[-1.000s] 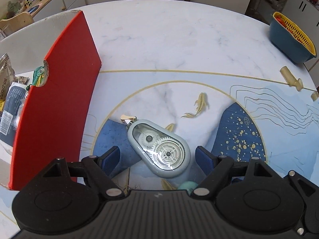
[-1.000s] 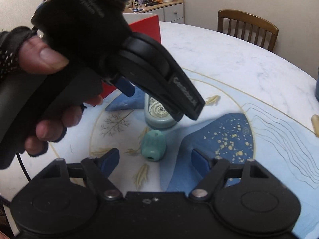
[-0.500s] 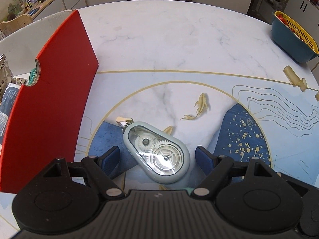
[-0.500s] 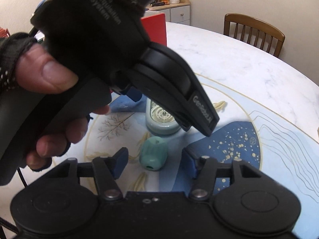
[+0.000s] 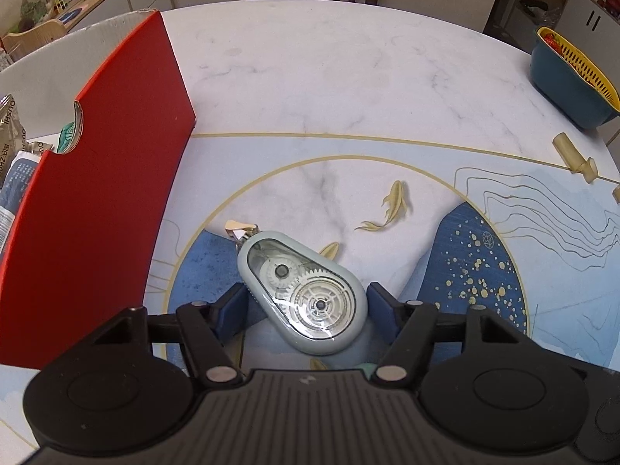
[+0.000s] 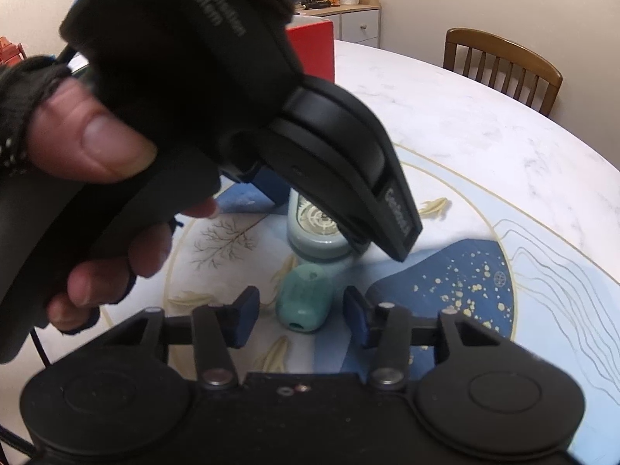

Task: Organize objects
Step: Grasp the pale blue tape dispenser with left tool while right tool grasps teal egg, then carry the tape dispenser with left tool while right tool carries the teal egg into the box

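Left gripper [image 5: 306, 304] straddling tape dispenser [image 5: 304, 290], pads not yet clenched — I'm lining up for red box [image 5: 97, 209]. Right gripper [image 6: 300, 316] released, flanking teal sharpener [image 6: 304, 302].

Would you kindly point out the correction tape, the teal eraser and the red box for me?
correction tape [image 5: 306, 290], left wrist view, on its clear window over the gears.
teal eraser [image 6: 304, 298], right wrist view, on its rounded top.
red box [image 5: 104, 209], left wrist view, on its outer red wall.
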A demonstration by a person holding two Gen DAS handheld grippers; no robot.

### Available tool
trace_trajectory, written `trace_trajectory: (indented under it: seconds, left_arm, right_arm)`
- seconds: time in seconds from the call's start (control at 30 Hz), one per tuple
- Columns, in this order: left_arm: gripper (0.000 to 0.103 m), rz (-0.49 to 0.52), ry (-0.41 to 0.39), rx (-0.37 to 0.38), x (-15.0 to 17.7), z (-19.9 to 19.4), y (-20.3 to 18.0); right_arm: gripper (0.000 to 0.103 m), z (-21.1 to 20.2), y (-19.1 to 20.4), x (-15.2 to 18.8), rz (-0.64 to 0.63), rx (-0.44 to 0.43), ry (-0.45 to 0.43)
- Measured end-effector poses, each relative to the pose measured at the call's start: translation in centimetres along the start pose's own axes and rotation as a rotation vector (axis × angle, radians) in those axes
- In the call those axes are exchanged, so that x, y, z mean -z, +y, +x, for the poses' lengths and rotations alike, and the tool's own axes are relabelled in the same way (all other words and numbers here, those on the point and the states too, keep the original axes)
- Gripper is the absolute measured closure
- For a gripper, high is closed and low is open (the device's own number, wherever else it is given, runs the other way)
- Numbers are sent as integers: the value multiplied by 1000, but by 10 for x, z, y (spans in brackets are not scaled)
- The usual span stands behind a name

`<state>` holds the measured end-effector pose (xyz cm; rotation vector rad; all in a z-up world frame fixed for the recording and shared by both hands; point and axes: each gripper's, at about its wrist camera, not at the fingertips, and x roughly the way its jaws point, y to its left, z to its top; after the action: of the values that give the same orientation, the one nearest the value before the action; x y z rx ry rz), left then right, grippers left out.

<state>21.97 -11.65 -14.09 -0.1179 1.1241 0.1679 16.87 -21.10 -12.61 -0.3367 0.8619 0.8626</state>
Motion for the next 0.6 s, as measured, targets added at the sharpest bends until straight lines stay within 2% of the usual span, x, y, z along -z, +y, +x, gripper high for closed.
trace_trajectory:
  seconds: [0.17,0.33,0.6]
  left_arm:
    - [36,9,-5,-2,0,0,1]
    - [36,3,-6,7,1,-2,4]
    - [36,34,-49,39,1,-23,9]
  right_arm:
    - [74,-2,2,1,5,11,-1]
    - [74,-3,-7,-6,35,26,-3]
    - [73,-30,-26,-3,88,42,-18]
